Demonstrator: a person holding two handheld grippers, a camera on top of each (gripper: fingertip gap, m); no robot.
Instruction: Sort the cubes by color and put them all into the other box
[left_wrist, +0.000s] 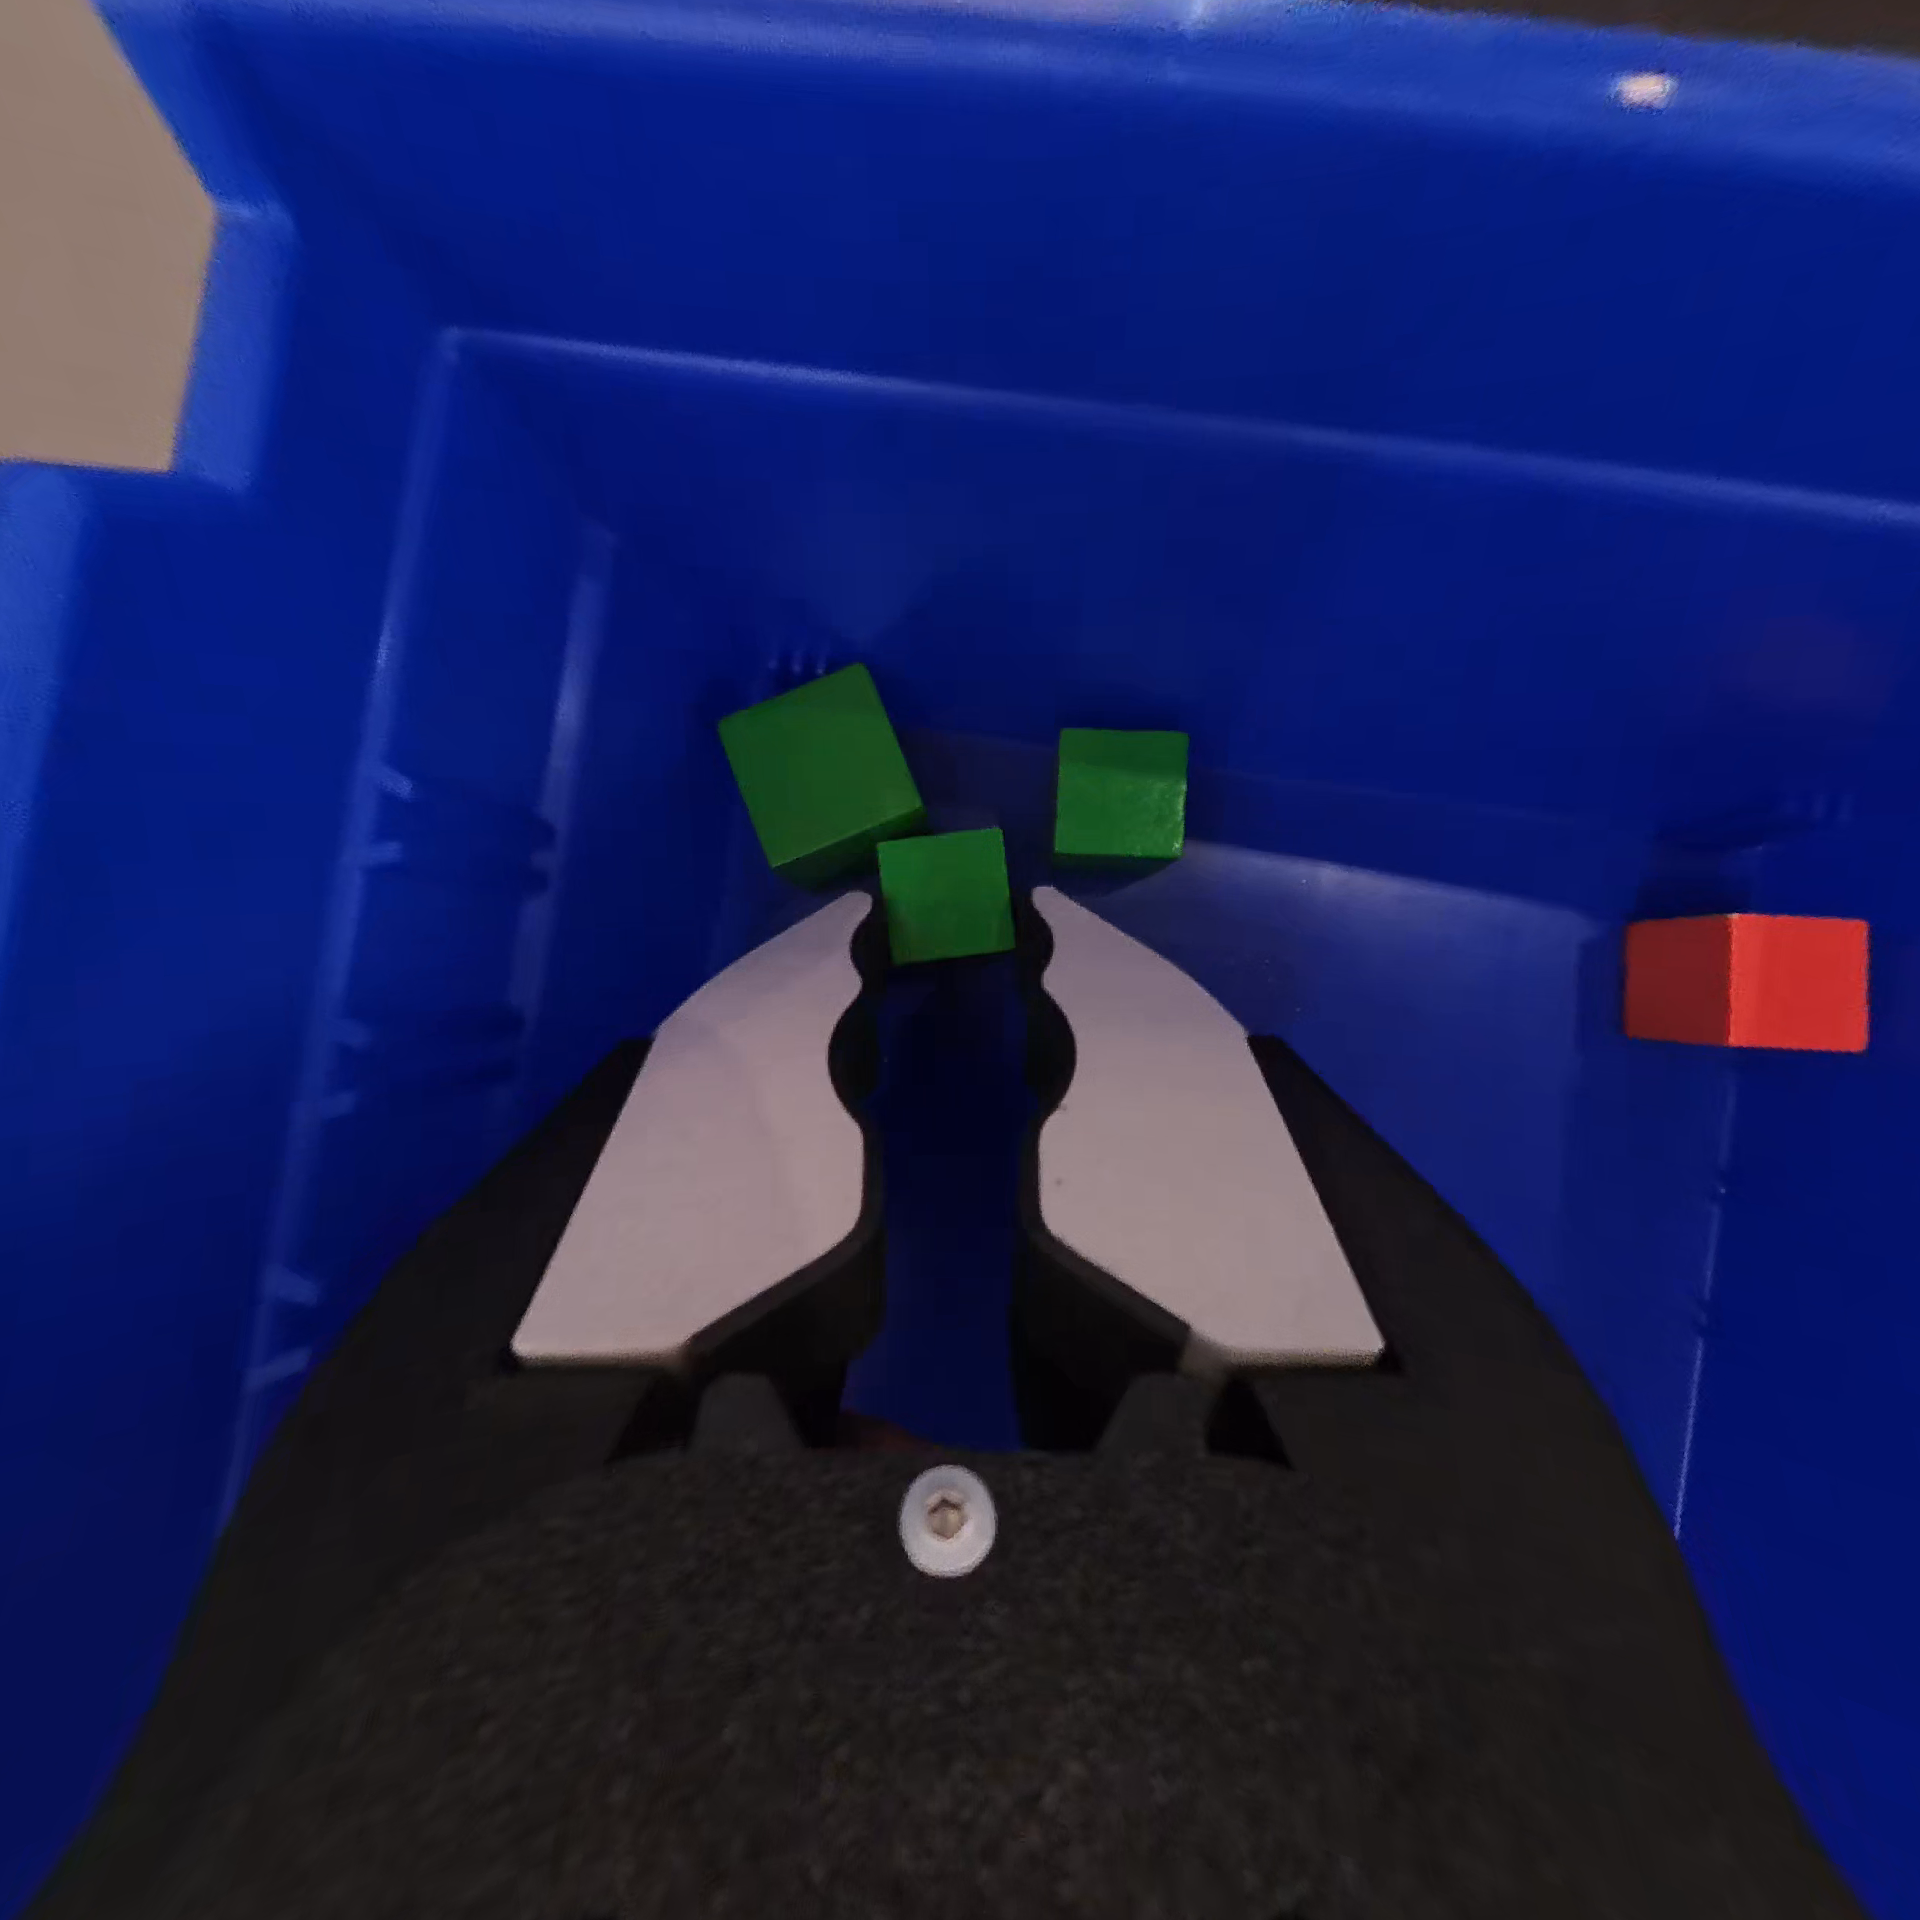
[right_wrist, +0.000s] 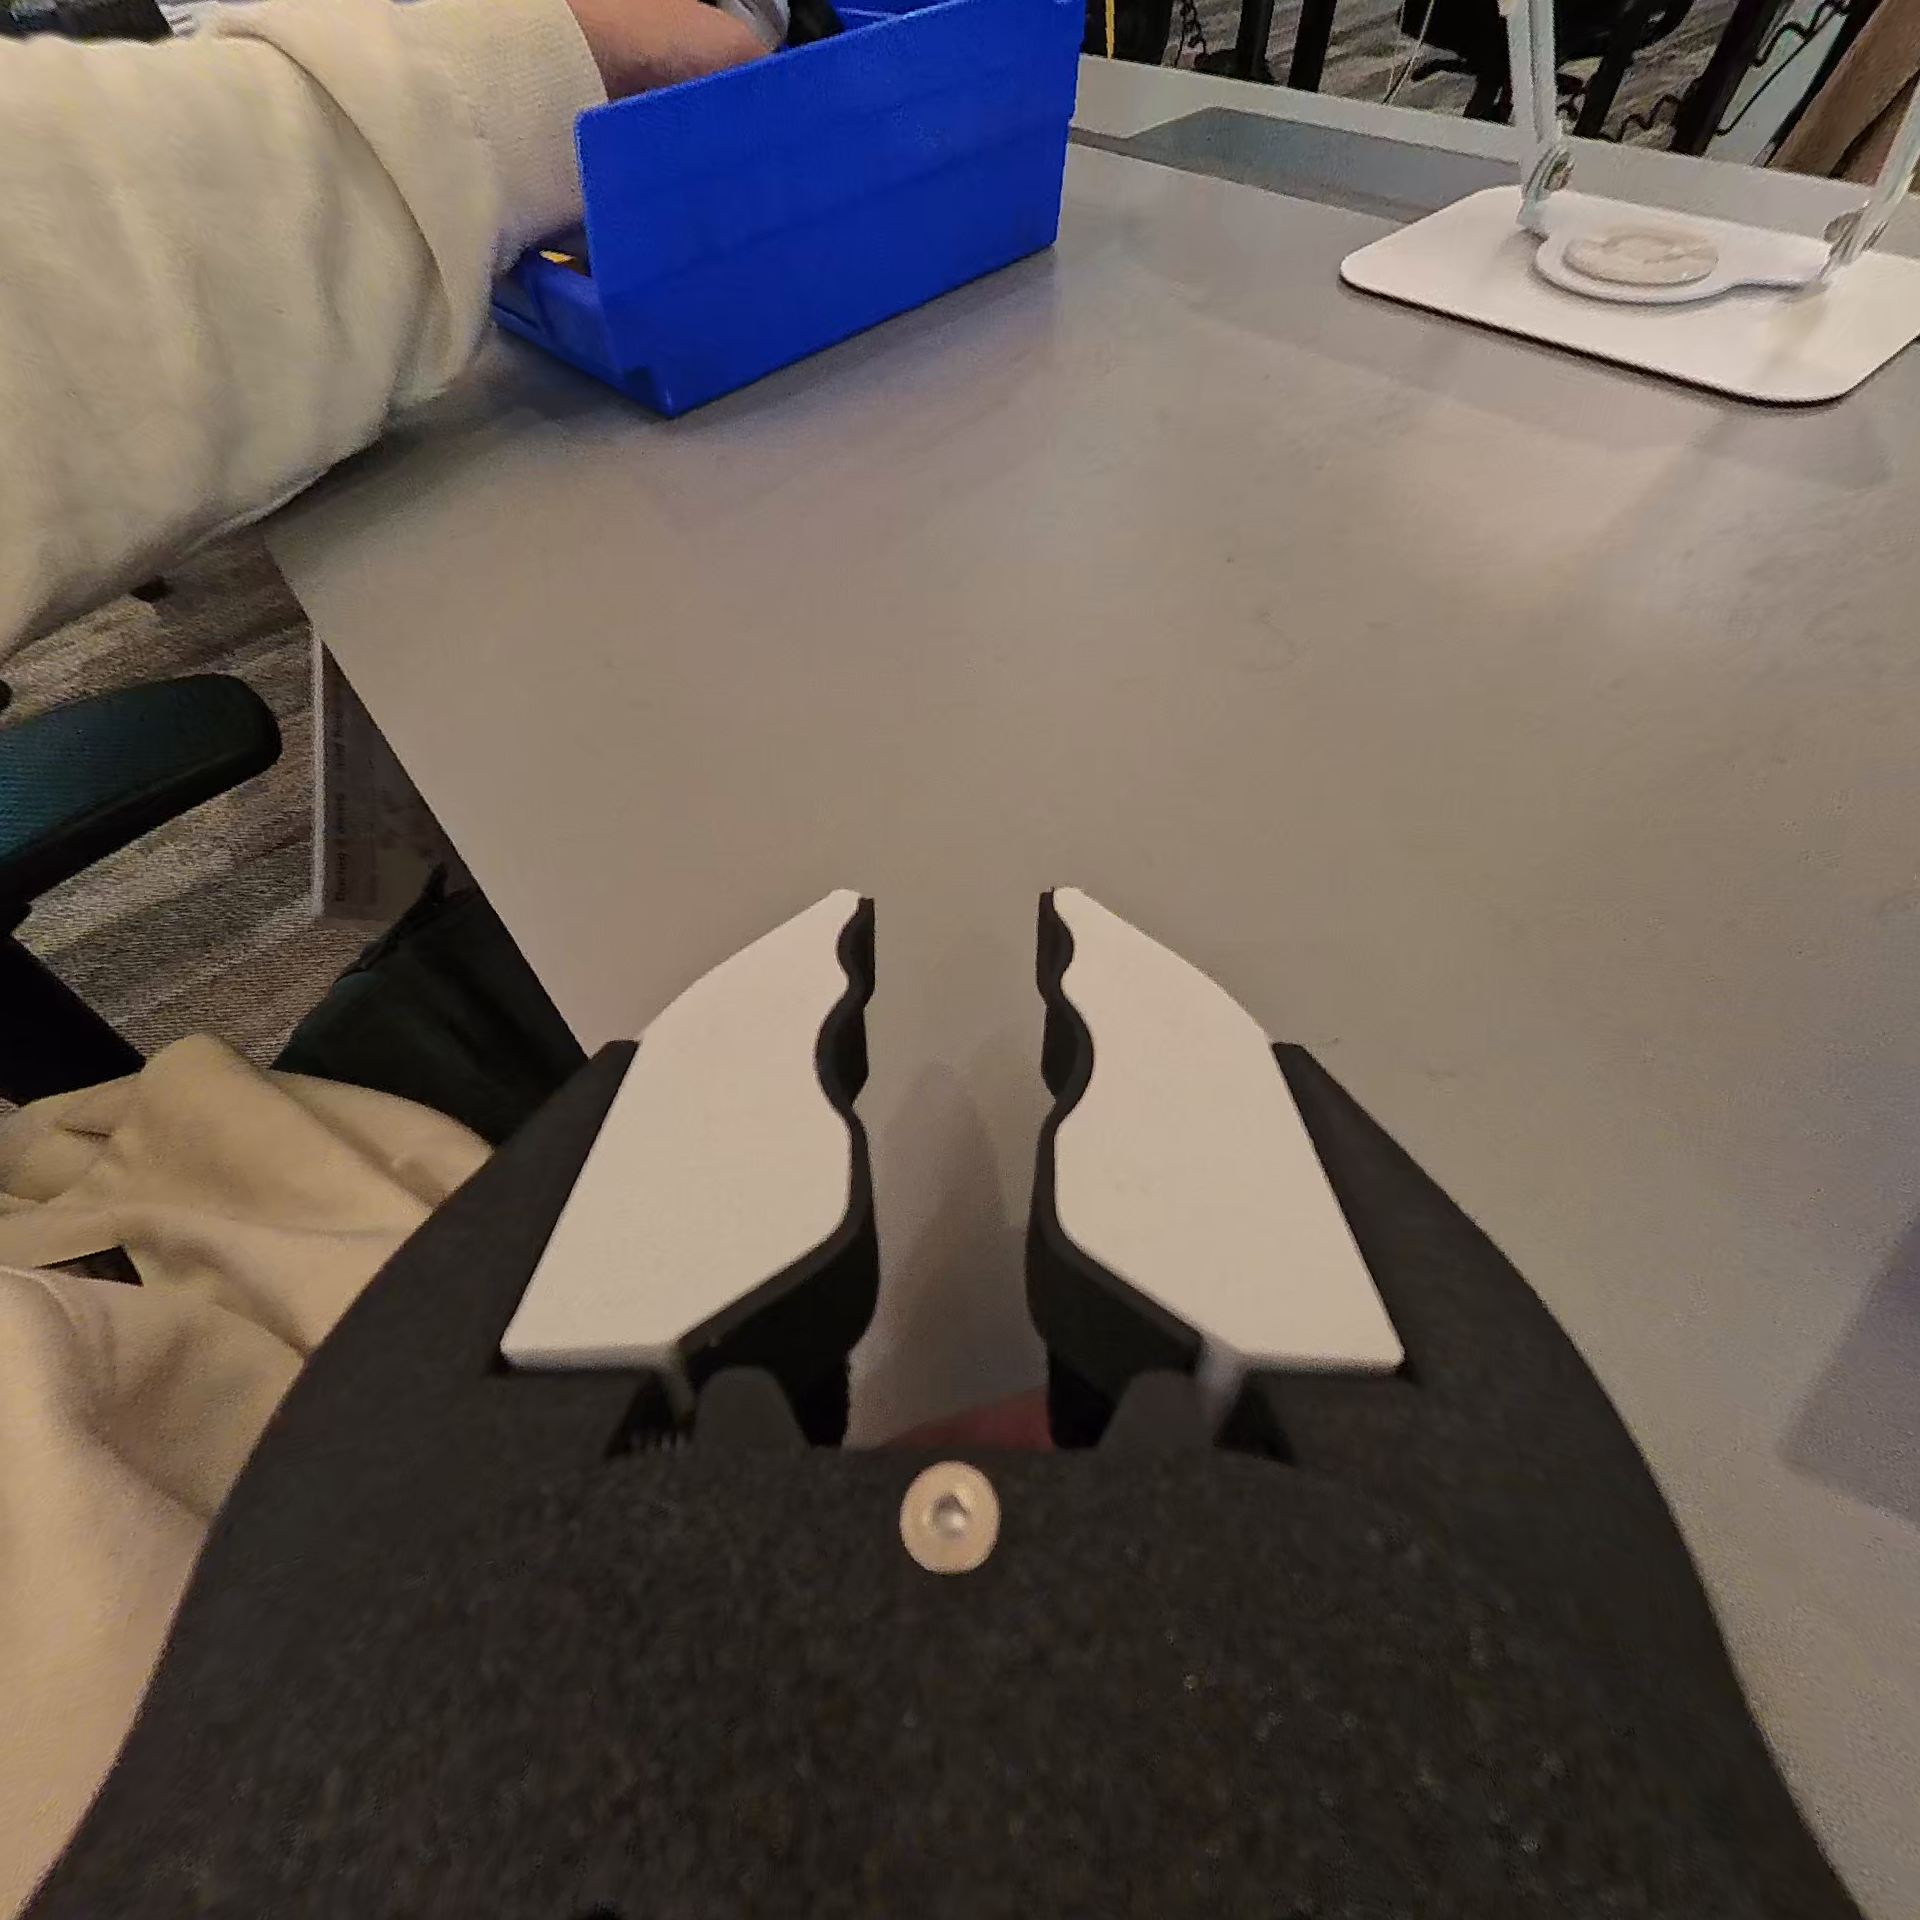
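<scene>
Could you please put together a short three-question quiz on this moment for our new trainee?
1. True or false: the right gripper holds a cube.
2. How many green cubes show inside the blue box in the left wrist view?
3. Which lies between the tips of the left gripper? A) the red cube B) the nearest green cube C) nothing

Key
1. False: its jaws stand apart, empty, above the grey table.
2. Three.
3. B, though whether the jaws press on it cannot be told.

Cream sleeve (right_wrist: 239, 270) covering the blue box's (right_wrist: 831, 197) left end
</scene>
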